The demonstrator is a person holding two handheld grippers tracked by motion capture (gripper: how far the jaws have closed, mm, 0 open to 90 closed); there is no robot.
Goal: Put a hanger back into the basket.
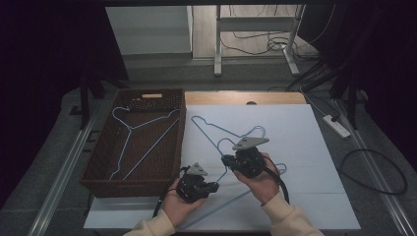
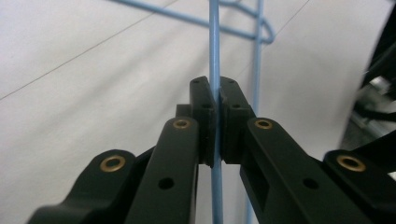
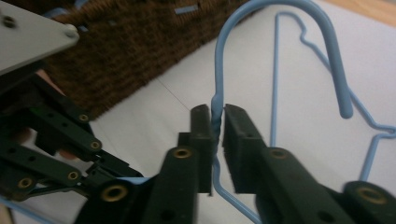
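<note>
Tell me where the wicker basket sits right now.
In the high view the wicker basket sits left of the white board, a blue hanger lying inside it.

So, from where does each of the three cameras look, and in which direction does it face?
High view: above the person's side, facing forward and down on the white board and wicker basket; both forearms, left gripper and right gripper show.
Left gripper view: rides on the left gripper, looking along its fingers, shut on the blue hanger.
Right gripper view: rides on the right gripper; fingers stand around the hanger's twisted neck, with a slight gap.
All three share that hanger.
</note>
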